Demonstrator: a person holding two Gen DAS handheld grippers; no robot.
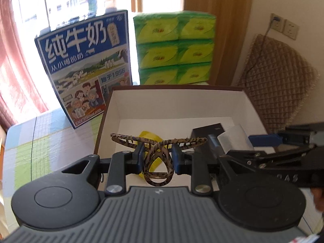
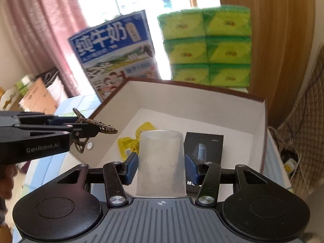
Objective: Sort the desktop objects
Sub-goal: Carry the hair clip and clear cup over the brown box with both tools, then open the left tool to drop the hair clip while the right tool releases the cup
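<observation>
We judge the sorting partly done: the box (image 2: 202, 93) holds a yellow packet (image 2: 129, 143) and a black carton (image 2: 210, 141), while our left gripper (image 1: 157, 158) clamps the hair claw (image 1: 158, 162) and our right gripper (image 2: 161, 166) clamps the plastic cup (image 2: 161, 162), both at 12 o'clock over it, not yet released.

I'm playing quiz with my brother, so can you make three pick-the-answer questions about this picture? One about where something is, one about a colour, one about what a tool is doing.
1. Where is the yellow packet?
A. inside the open box
B. on the milk carton
C. on the tissue packs

2. What colour are the tissue packs?
A. red
B. green
C. purple

3. What is the left tool doing?
A. hanging open with nothing in it
B. gripping a spoon
C. gripping the spotted hair clip

Answers: 1 A, it lies on the box's white floor. 2 B, the wrappers are green. 3 C, the clip sits pinched between its pads.
</observation>
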